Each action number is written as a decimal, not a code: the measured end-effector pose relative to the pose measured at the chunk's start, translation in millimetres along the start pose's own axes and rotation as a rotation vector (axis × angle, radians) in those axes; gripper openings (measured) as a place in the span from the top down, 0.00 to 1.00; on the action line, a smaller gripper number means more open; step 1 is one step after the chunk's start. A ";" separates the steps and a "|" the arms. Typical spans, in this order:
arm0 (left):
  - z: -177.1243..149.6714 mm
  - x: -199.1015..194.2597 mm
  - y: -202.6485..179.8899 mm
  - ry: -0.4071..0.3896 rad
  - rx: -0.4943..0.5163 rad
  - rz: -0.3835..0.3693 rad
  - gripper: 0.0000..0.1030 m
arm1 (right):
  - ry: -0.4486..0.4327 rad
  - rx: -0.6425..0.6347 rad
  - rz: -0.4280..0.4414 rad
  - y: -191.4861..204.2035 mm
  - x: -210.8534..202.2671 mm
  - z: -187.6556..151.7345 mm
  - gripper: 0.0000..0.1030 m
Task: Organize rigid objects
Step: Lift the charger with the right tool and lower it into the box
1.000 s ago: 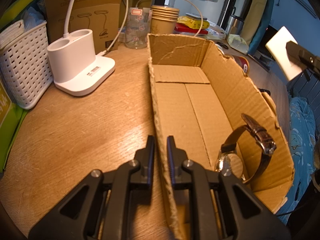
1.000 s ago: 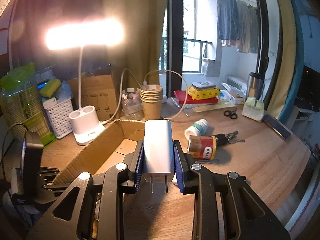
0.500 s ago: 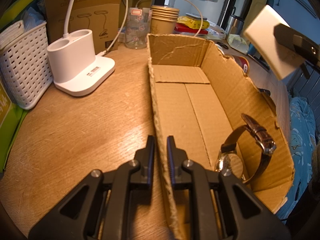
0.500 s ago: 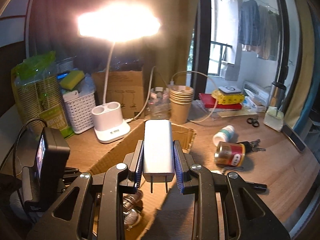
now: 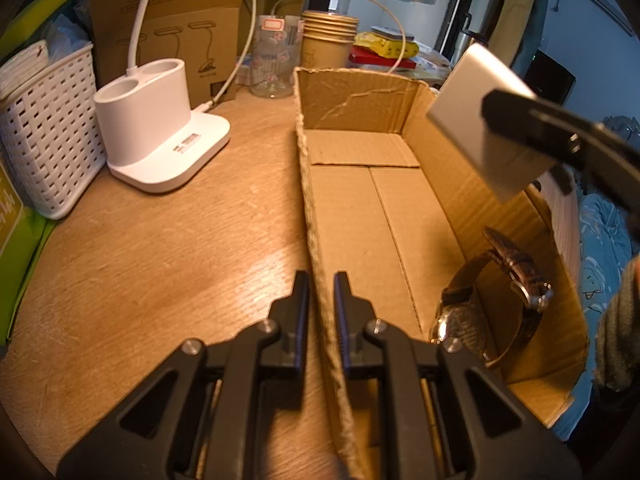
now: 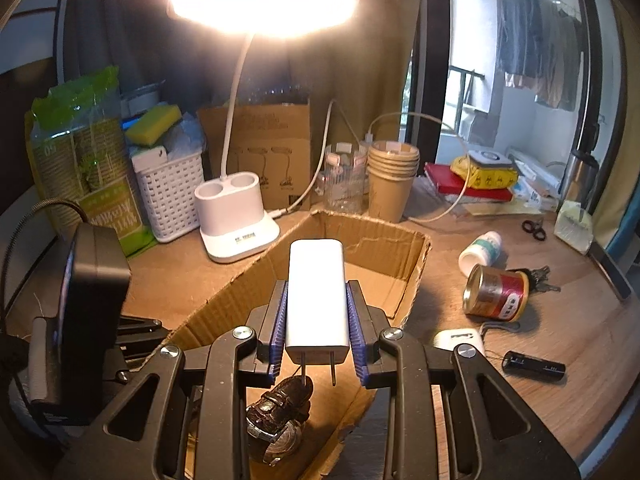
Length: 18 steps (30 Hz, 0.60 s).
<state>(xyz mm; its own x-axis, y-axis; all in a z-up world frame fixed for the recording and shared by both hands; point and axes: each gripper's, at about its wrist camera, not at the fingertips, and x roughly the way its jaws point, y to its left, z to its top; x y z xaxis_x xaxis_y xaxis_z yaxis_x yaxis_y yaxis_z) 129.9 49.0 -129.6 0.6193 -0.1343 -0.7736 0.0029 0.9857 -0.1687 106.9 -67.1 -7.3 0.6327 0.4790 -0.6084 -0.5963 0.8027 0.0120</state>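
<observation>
Left gripper (image 5: pixel 321 300) pinches the near wall of the cardboard box (image 5: pixel 360 208), jaws narrow on the card, likely to steady it. Watch (image 6: pixel 280 420) sits in the near end. Right gripper (image 6: pixel 317 320) clamps the white charger (image 6: pixel 317 292), prongs back, above the box. Can (image 6: pixel 496 292), bottle (image 6: pixel 480 252), battery (image 6: pixel 534 366) wait beyond, on the table.

A wristwatch (image 5: pixel 492 312) lies in the cardboard box (image 5: pixel 360 216), lamp base (image 5: pixel 160 136) left of it, tin (image 6: pixel 496 292) right.
</observation>
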 end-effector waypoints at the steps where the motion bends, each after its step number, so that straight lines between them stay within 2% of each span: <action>1: 0.0 0.0 0.0 0.000 0.000 0.000 0.87 | 0.008 0.002 0.002 0.1 2.6 -1.1 0.72; 10: 0.1 -0.1 0.5 0.000 0.000 0.000 0.87 | 0.067 0.014 0.034 3.9 17.8 -8.7 0.72; 18: -0.1 0.0 -0.1 0.000 0.000 0.000 0.87 | 0.106 0.006 0.025 5.2 25.7 -14.1 0.72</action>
<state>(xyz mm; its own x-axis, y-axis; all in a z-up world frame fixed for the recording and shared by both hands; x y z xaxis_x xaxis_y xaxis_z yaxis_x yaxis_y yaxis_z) 129.8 48.9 -129.6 0.6194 -0.1341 -0.7736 0.0032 0.9857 -0.1683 113.0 -55.6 -34.0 0.5618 0.4589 -0.6883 -0.6080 0.7933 0.0327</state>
